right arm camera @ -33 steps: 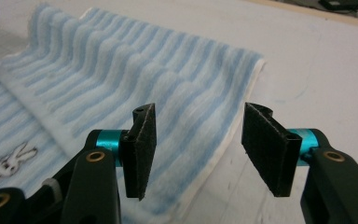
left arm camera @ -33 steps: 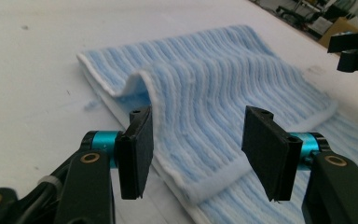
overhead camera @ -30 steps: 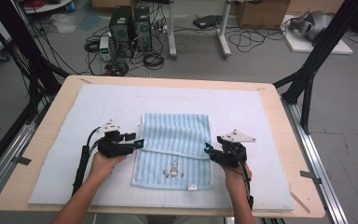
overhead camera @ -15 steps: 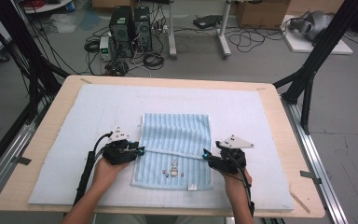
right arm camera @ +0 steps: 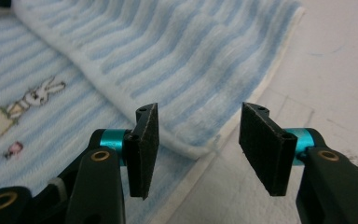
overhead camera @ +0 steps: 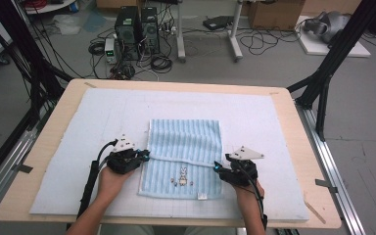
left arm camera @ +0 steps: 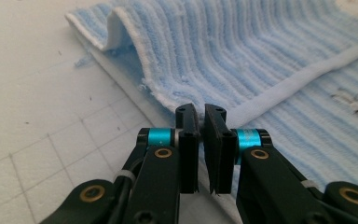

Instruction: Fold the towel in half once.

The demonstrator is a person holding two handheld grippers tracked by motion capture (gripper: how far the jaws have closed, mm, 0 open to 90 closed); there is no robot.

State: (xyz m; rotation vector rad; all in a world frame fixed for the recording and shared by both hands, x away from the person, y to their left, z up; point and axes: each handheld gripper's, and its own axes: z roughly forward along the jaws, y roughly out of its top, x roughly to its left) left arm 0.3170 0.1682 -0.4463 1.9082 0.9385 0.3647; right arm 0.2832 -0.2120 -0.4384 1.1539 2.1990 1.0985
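A blue striped towel [overhead camera: 183,156] lies folded on a pale mat [overhead camera: 78,127] in the middle of the table [overhead camera: 293,122]. A small bunny picture [overhead camera: 181,175] is sewn on the lower layer, near a little white tag [overhead camera: 201,197]. No words can be read. The left gripper [left arm camera: 201,116] sits at the towel's left edge with its jaws nearly closed, and whether they pinch the cloth cannot be told. The right gripper [right arm camera: 196,135] is at the right edge, jaws wide apart and holding nothing.
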